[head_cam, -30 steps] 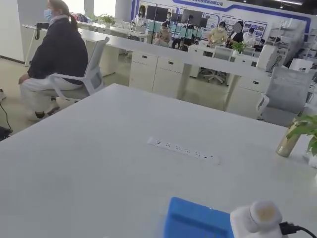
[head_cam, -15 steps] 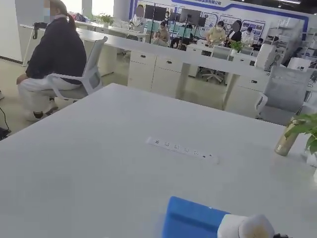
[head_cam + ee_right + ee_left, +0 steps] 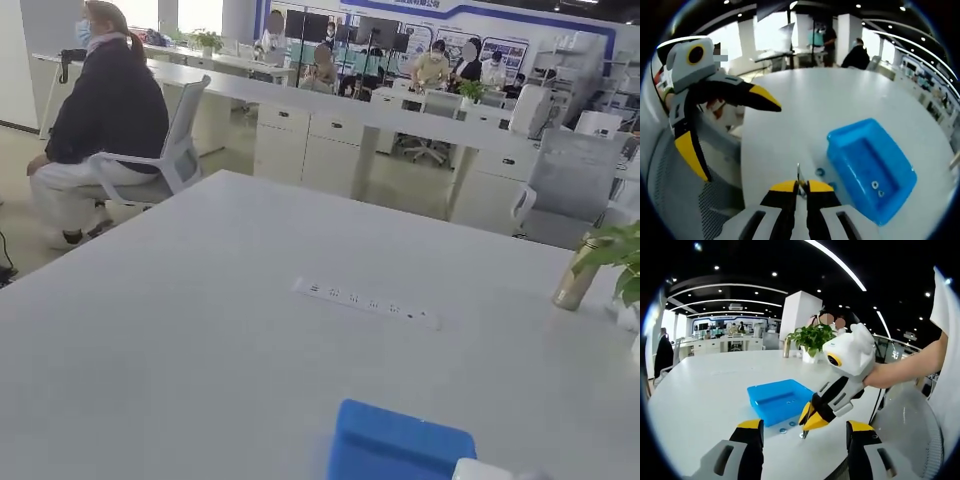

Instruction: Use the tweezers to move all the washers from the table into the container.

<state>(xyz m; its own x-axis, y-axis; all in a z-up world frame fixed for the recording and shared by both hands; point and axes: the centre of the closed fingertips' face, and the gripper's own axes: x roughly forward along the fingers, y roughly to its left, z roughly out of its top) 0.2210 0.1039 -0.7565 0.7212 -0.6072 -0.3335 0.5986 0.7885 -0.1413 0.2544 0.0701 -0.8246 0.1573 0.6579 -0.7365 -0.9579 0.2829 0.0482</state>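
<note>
Gripping tweezers (image 3: pixel 798 174), right tool (image 3: pixel 799 187) hangs beside blue container (image 3: pixel 871 170).

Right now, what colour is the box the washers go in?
Bright blue. The container shows best in the right gripper view.

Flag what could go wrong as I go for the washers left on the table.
1. The two loose washers lie right beside the blue container, so the tweezers in the shut right gripper may push them instead of pinching them.
2. They look flat and small, so a slip could flick one toward the near edge of the table.
3. The head view aims far across the table, so aiming may be poor.
</note>
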